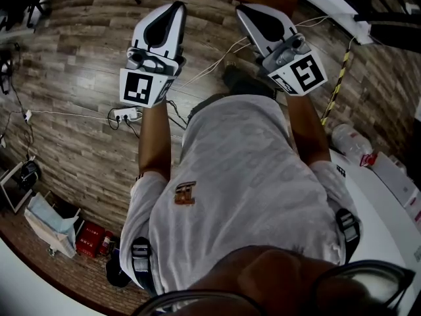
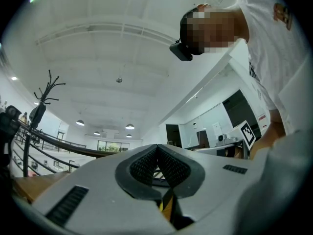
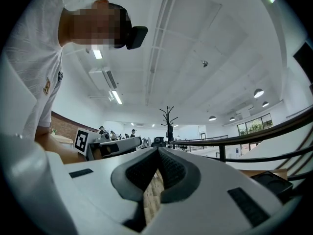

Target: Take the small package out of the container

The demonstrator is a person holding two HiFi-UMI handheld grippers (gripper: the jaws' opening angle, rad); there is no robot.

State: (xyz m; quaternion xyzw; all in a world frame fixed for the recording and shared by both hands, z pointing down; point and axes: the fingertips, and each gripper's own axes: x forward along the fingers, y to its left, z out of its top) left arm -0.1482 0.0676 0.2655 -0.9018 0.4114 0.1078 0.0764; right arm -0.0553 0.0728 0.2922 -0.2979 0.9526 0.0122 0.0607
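Here, I stand over the wood floor (image 1: pixel 79 64), with a white table (image 1: pixel 388 236) at my right. My left gripper (image 1: pixel 175 6) and right gripper (image 1: pixel 245 9) are held out ahead, both closed tight on nothing. The small package may lie among the boxes (image 1: pixel 395 176) on that table; I cannot tell.

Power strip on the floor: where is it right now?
Head view, left side: the white power strip lies on the wood floor, just below the marker cube of the left gripper and beside the person's left forearm.
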